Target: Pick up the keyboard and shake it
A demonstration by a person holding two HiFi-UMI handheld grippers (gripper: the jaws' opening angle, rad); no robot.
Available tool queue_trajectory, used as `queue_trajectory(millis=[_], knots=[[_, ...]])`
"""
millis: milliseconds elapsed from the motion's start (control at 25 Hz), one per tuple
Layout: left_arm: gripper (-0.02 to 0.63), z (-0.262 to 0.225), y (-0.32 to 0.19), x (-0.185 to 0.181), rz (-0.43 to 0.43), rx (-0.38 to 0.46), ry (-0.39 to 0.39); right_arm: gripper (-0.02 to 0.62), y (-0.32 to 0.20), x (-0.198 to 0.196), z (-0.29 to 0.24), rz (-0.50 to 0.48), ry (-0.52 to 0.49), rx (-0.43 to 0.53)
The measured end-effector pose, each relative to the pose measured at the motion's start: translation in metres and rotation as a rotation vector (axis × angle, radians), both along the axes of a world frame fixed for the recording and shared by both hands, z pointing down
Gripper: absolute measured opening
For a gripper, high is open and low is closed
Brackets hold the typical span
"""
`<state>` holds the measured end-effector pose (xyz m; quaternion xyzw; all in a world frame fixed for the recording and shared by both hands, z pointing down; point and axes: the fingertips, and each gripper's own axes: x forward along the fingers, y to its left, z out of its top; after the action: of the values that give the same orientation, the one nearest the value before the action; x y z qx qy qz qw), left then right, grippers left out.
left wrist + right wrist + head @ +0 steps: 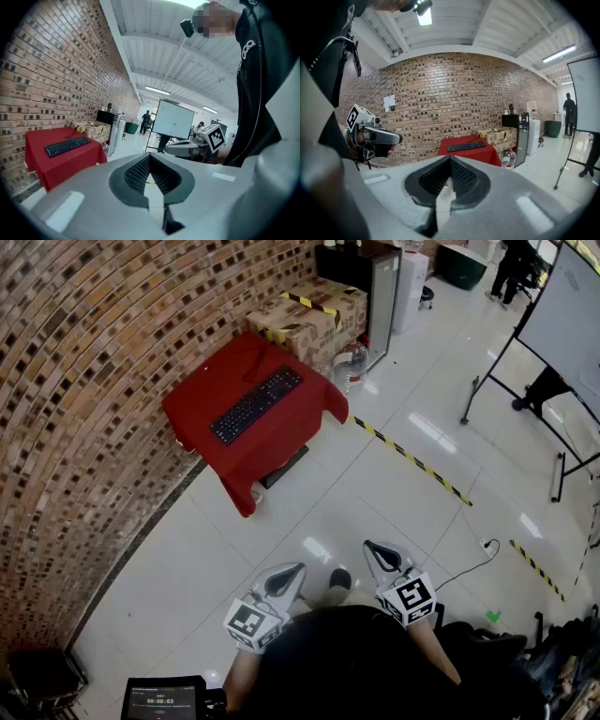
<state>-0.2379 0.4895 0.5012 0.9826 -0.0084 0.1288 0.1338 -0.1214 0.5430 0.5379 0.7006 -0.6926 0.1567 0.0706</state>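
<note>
A black keyboard (256, 405) lies diagonally on a table draped in red cloth (202, 409) by the brick wall; it also shows far off as the keyboard (67, 146) in the left gripper view and the keyboard (466, 146) in the right gripper view. Both grippers hang close to the person's body, well away from the table. My left gripper (296, 570) is shut with nothing in it, its tip (149, 156) pointing across the room. My right gripper (372, 547) is shut and empty too, its tip (450, 160) aimed toward the table.
Cardboard boxes (309, 313) with hazard tape stand behind the table, beside a dark cabinet (361, 277) and a water bottle (351, 364). A whiteboard on a stand (562, 334) is at the right. Yellow-black tape (412, 461) crosses the white floor. A cable (469, 568) lies near my right.
</note>
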Motion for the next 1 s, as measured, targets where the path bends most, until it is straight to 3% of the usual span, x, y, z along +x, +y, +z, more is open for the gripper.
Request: queue_trajectory(millis=[280, 720, 1000], knots=[[0.015, 0.004, 0.011, 0.027, -0.014, 0.019, -0.016, -0.008, 0.009, 0.044, 0.010, 0.006, -0.049, -0.002], [0.015, 0.003, -0.021, 0.031, -0.111, -0.019, -0.026, -0.008, -0.019, 0.053, 0.019, -0.064, -0.068, -0.033], [0.015, 0.022, -0.051, 0.056, -0.057, 0.043, -0.060, -0.008, -0.042, 0.072, 0.029, -0.056, -0.050, -0.077]])
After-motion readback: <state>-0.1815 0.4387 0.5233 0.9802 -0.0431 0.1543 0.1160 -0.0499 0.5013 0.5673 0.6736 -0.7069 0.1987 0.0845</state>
